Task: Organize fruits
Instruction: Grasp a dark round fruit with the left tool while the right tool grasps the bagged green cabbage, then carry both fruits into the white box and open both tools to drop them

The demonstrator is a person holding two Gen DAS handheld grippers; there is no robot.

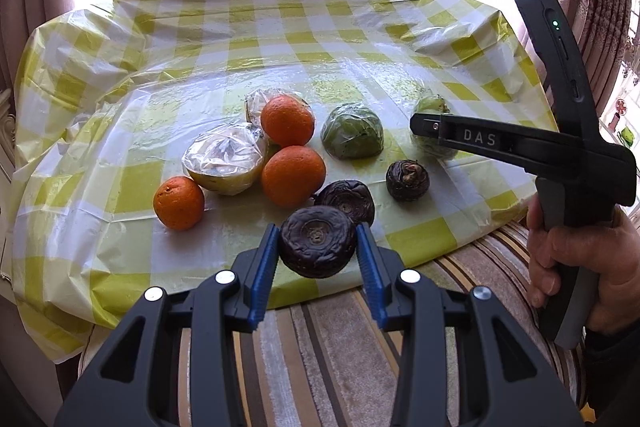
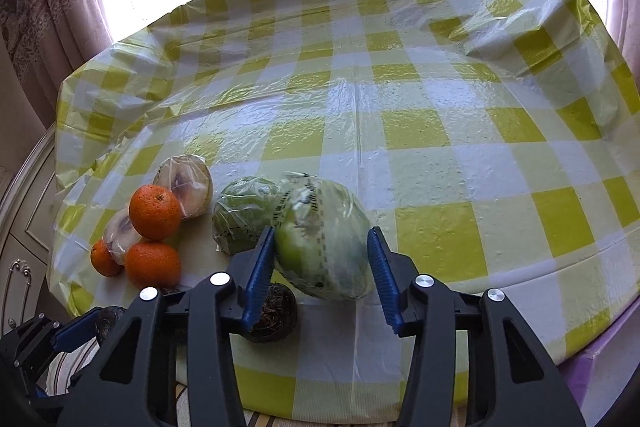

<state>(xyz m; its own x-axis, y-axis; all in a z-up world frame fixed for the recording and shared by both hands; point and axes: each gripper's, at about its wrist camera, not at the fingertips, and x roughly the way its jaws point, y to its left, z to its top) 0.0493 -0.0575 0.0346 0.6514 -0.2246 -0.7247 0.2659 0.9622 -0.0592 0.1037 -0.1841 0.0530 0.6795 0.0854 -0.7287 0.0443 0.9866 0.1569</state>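
- The left gripper (image 1: 317,247) is clamping a dark, wrinkled round fruit (image 1: 317,242) between its blue pads, which are pressing on both sides of it; the fruit is hanging at the near edge of the checked tablecloth (image 1: 280,39).
- The right gripper (image 2: 322,267) is standing wide apart around a green fruit in plastic wrap (image 2: 325,237). The left pad is touching the wrap; whether the right pad is touching it cannot be told, so a firm hold is not confirmed.
- In the left wrist view this same wrapped fruit (image 1: 430,107) is mostly hiding behind the right gripper's black finger.
- A second wrapped green fruit (image 1: 352,131) is sitting just beside it, toward the oranges.
- Three oranges (image 1: 293,175) are clustering with two wrapped pale halves (image 1: 226,163); the far half is largely covered by an orange.
- Two more dark wrinkled fruits (image 1: 407,181) are lying near the table edge; in the right wrist view one (image 2: 276,313) is partly hiding behind the gripper's left finger.
- The windows behind are blown out white; nothing is readable through them.
- The person's right hand (image 1: 580,267) is gripping the handle, cut off at the frame edge.
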